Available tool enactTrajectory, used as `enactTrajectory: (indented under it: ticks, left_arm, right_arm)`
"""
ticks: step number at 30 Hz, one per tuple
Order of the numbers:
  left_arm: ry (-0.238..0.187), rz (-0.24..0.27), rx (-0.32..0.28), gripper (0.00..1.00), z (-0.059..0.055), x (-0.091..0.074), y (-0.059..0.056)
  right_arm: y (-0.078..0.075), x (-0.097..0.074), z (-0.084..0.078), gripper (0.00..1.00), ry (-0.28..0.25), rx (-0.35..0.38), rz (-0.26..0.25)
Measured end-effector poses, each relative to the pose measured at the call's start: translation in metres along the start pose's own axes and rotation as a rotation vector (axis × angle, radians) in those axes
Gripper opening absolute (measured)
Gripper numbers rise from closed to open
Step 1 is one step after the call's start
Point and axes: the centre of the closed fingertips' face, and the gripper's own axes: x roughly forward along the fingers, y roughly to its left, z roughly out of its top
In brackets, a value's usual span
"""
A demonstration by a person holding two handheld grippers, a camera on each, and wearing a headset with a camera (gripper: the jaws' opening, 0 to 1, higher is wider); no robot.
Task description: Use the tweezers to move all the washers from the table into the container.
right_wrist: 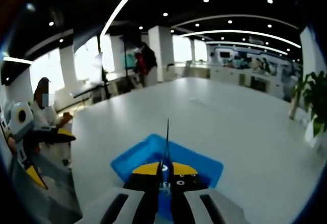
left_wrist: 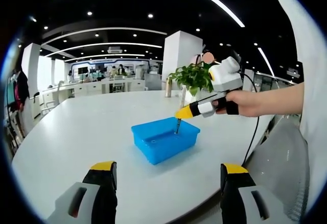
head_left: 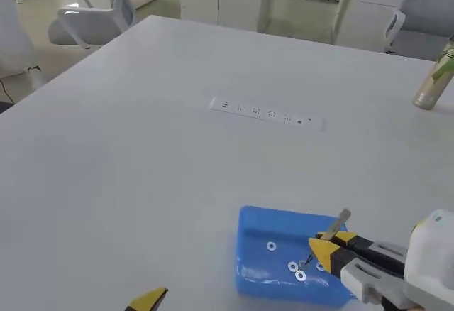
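A blue container (head_left: 248, 229) sits near the table's front edge with several small silver washers (head_left: 292, 266) lying in it. My right gripper (head_left: 323, 246) is shut on a pair of tweezers (head_left: 338, 222), whose tip points down into the container among the washers. In the right gripper view the tweezers (right_wrist: 166, 142) run straight out from the shut right gripper (right_wrist: 166, 172) over the blue container (right_wrist: 138, 158). My left gripper (left_wrist: 167, 178) stands open, short of the container (left_wrist: 164, 138), with nothing between its jaws. Its yellow tip (head_left: 149, 299) sits at the bottom edge.
A white power strip (head_left: 266, 112) lies mid-table. A bottle (head_left: 434, 80) stands at the far right edge. Office chairs (head_left: 92, 13) and cabinets stand beyond the table. A potted plant (left_wrist: 193, 78) stands behind the container.
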Motion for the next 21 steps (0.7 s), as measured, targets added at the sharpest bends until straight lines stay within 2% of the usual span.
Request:
enactTrajectory:
  ticks: [8,11,15,21]
  left_arm:
    - [0.004,-0.005,0.0,0.83,-0.001,0.001,0.0]
    - [0.006,-0.006,0.0,0.83,-0.001,0.001,0.0]
    - [0.01,-0.005,-0.001,0.83,-0.002,0.0,0.0]
    - [0.01,-0.006,-0.001,0.83,-0.002,0.0,0.0]
  right_arm:
    - [-0.013,-0.003,-0.013,0.03,0.02,0.028,-0.031]
    - [-0.008,0.002,-0.013,0.03,0.013,0.053,-0.011]
    - [0.007,0.016,-0.012,0.03,0.026,0.018,0.038]
    - [0.019,0.03,-0.007,0.03,0.028,-0.012,0.078]
